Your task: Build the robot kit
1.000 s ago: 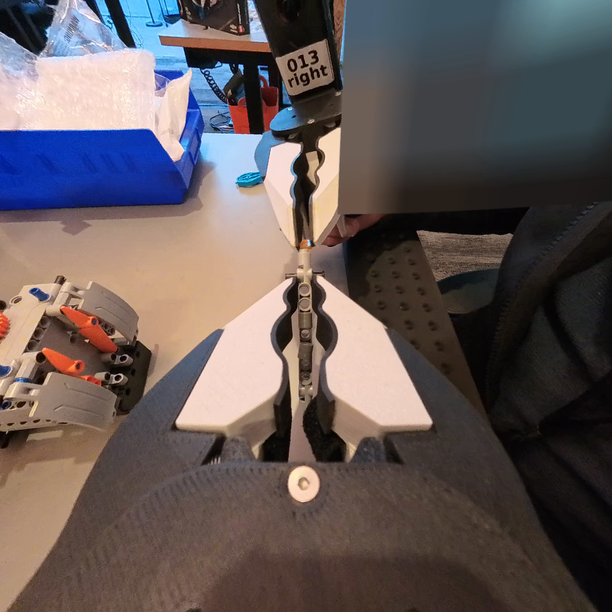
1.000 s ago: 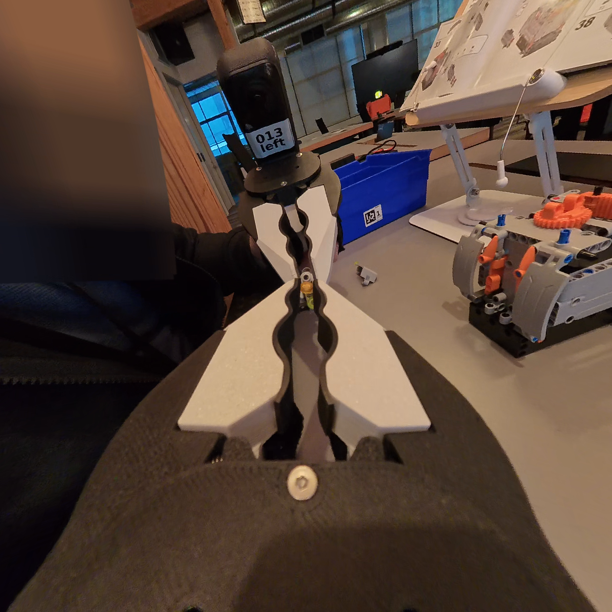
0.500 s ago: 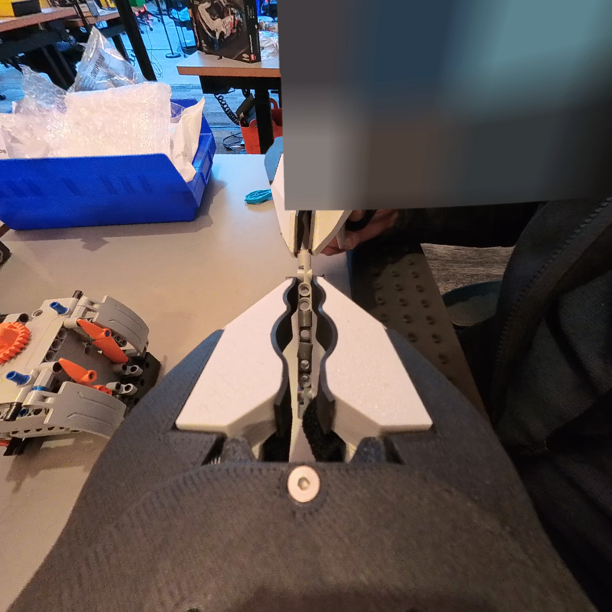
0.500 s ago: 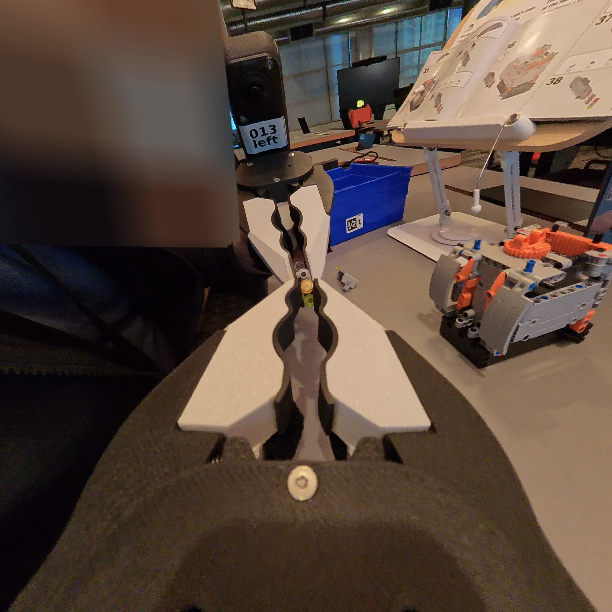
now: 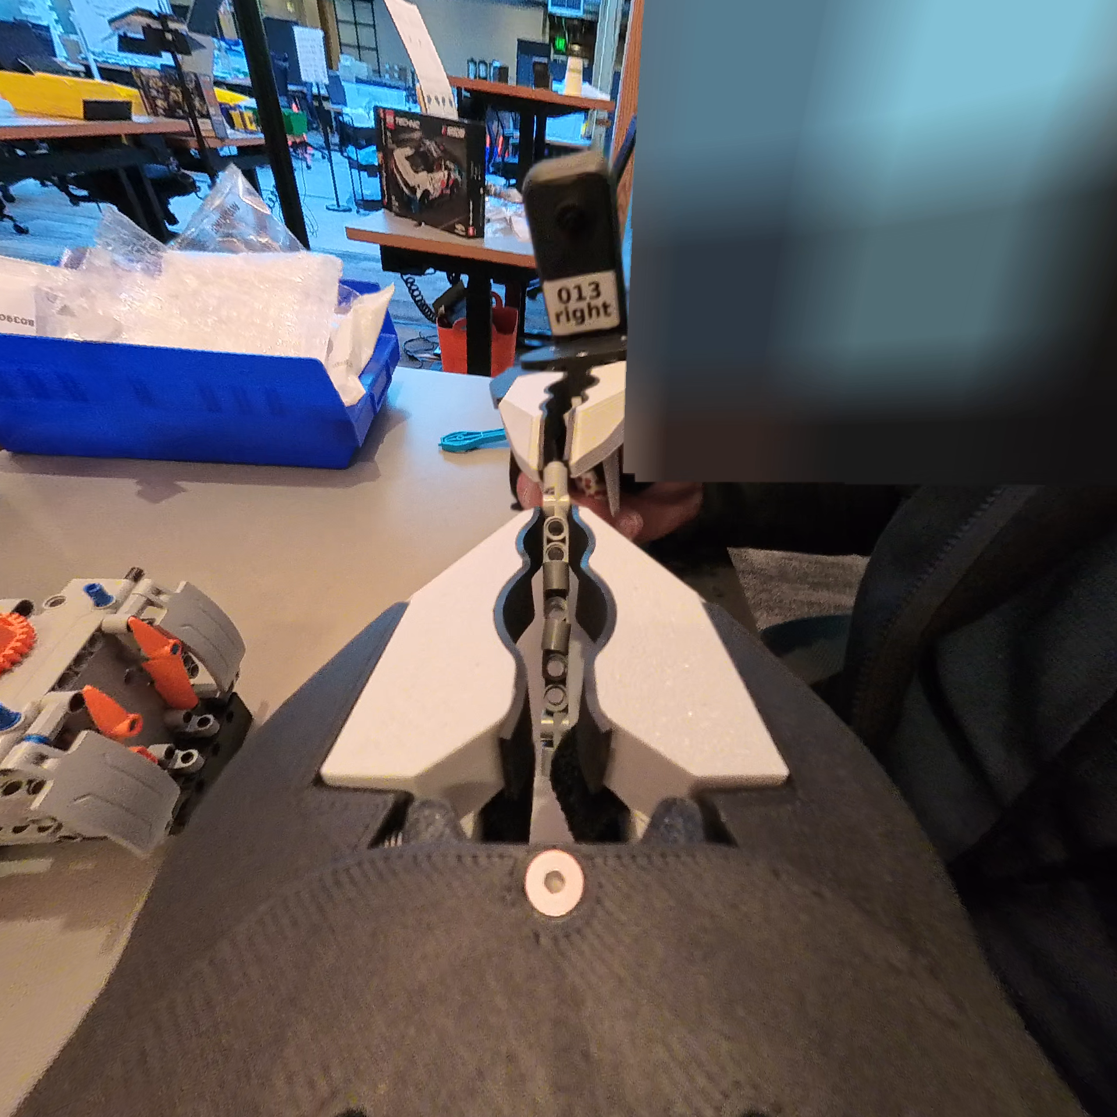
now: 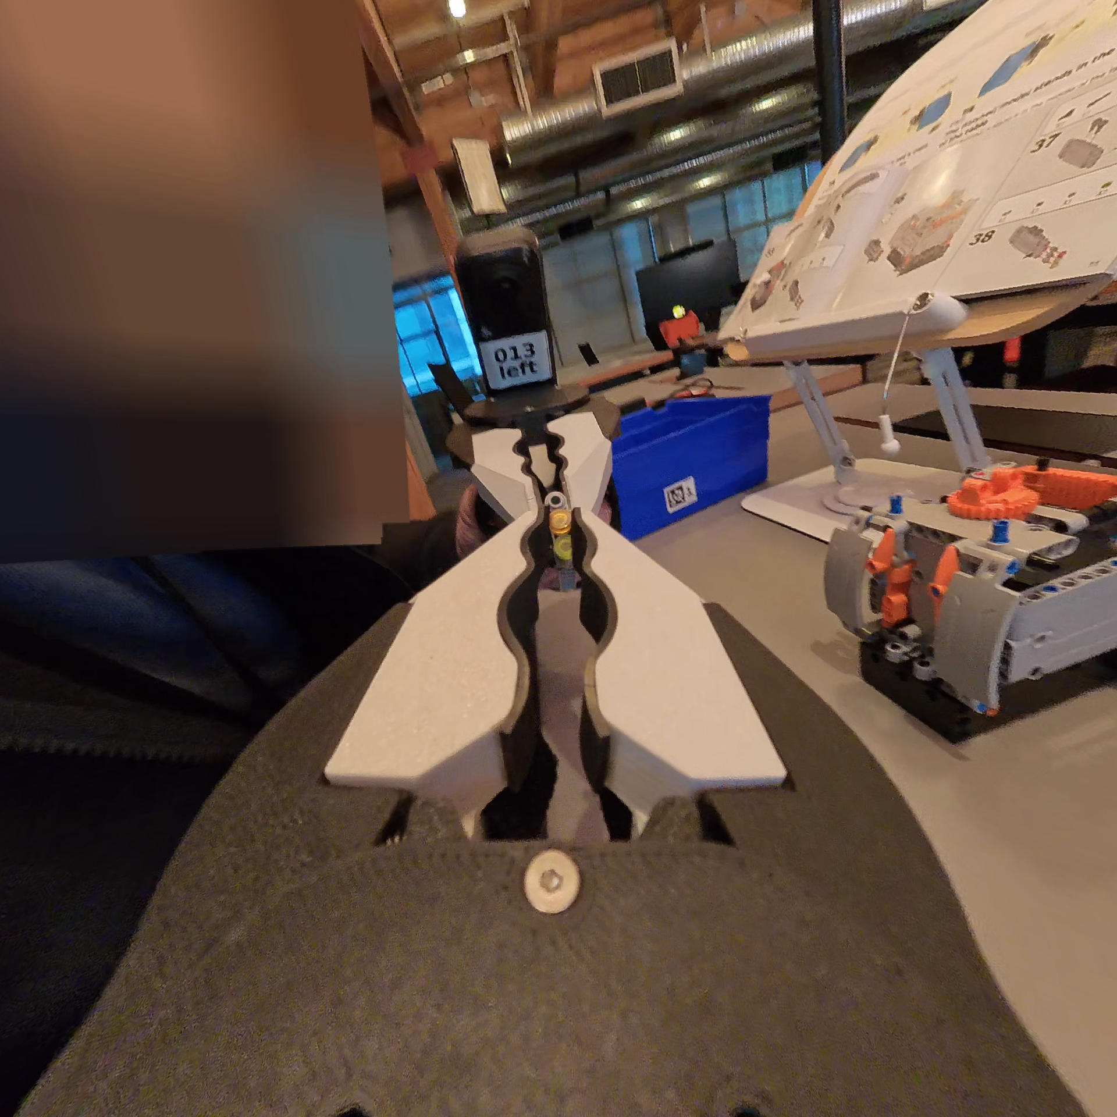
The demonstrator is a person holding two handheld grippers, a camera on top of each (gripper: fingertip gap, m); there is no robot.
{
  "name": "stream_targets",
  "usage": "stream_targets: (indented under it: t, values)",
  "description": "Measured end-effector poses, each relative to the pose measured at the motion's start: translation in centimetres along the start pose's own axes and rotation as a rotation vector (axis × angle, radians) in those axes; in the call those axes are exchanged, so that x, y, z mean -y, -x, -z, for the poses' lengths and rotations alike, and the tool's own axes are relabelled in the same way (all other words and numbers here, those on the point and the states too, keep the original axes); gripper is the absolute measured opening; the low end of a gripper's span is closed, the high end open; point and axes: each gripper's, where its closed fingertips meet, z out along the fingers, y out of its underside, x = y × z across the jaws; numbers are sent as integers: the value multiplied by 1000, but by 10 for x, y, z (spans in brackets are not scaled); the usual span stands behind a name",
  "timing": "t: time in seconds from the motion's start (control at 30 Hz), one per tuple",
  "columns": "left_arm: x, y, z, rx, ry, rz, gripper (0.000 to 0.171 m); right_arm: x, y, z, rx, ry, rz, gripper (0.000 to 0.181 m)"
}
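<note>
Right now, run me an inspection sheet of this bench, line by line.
Surface: grey table, mostly bare near the claws.
Job's things: grey holed beam lengthwise in the left claw; small stack of yellow round pieces in the right claw; the two tips meet.
Clutter: part-built grey and orange model, blue bin of plastic bags, teal tool.
Grippers: both shut on parts.
Cables: coiled cord under a far table.
Surroundings: open instruction booklet on a white stand, workshop tables behind.

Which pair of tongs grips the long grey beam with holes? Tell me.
The left tongs: the grey holed beam runs lengthwise between their white fingers. The right tongs instead pinch a small piece with yellow round studs.
</note>
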Motion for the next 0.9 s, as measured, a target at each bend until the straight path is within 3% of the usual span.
stream_targets:
  t: [0.13, 0.4, 0.9]
  values:
    - [4, 0, 0, -5, -19, 16, 4, 2, 1, 0, 23, -17, -21, 5]
    - [-1, 3, 0, 3, 9, -2, 5, -3, -4, 0, -40, 128, 94, 6]
    - [-3, -2, -3, -1, 26, -42, 4, -8, 1, 4, 3, 232, 198, 5]
